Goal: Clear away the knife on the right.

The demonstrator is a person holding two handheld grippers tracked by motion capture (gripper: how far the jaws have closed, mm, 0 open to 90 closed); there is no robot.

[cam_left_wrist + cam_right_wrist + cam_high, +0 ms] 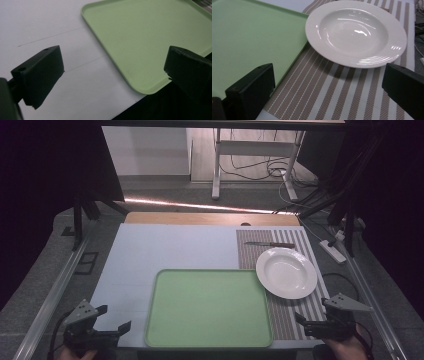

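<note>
At the near table edge | left gripper (111,319) and right gripper (306,324) are held wide apart, empty | white plate (286,272) is likely best pinched by its rim, slowly | green tray (207,306) is bare

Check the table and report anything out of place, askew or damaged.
One thing stands out: the white plate sits partly off the striped placemat, its rim overlapping the corner of the green tray. The knife lies flat beyond it. Nothing looks spilled or broken.

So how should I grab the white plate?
Pinch the plate's near rim, coming in low from the right gripper's side. That wide edge overhangs the striped placemat, leaving a shadowed gap for one finger underneath; the left edge sits over the green tray.
</note>
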